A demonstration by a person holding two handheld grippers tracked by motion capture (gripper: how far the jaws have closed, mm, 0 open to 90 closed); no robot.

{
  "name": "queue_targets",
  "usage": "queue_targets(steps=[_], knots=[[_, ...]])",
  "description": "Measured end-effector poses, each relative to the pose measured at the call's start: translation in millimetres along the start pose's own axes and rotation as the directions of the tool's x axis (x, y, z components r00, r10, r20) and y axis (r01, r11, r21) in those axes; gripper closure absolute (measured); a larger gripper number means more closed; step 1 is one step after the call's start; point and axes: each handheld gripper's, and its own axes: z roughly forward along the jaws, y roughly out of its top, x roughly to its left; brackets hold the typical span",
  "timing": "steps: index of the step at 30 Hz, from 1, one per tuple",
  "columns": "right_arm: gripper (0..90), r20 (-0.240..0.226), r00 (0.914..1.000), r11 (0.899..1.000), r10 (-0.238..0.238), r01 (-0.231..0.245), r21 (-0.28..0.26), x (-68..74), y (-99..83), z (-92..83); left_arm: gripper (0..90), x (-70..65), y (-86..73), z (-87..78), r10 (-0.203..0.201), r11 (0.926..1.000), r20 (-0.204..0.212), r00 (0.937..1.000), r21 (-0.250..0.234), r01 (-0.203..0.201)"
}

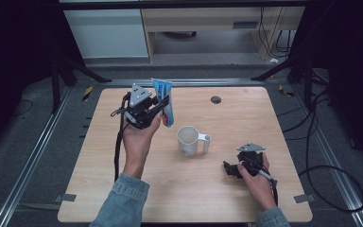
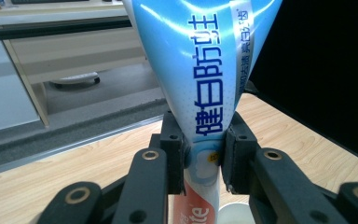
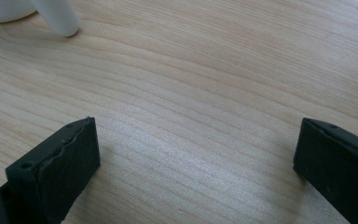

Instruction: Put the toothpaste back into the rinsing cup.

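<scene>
- The left gripper [image 1: 163, 106] is raised over the far left part of the wooden table [image 1: 246, 113], held in the person's left hand [image 1: 139, 137].
- Its jaws are clamped on a blue and white toothpaste tube [image 1: 164, 101]; in the left gripper view the two black pads pinch the tube [image 2: 205, 84] at its narrow middle, and the wide flat end fans out towards 12 o'clock.
- The tube hangs roughly upright, its lower end pointing down at the table, at about 10 o'clock from the white mug [image 1: 189, 141].
- The mug stands upright near the table's middle, its handle turned to 3 o'clock; the tube and the mug are apart.
- The right gripper [image 1: 228, 168] rests low on the table at about 4 o'clock from the mug, held in the right hand [image 1: 257, 177].
- In the right gripper view its jaws stand wide apart with bare wood between them, and the mug's handle [image 3: 58, 18] shows at 11 o'clock.
</scene>
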Motion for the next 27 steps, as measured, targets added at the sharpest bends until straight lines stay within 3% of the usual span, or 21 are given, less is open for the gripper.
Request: queue_targets(steps=[13, 27], knots=[[0.5, 0.000, 1.0000, 1.000, -0.001, 0.001, 0.000, -0.1, 0.0, -0.1, 72.9, -7.3, 2.8, 1.8, -0.004, 0.9997, 0.011, 0.9999, -0.022, 0.004], [0.5, 0.001, 1.0000, 1.000, 0.000, 0.000, 0.000, 0.0, 0.0, -0.1, 72.9, -29.3, 1.4, 10.7, 0.001, 0.9989, 0.037, 0.9993, -0.046, 0.001]])
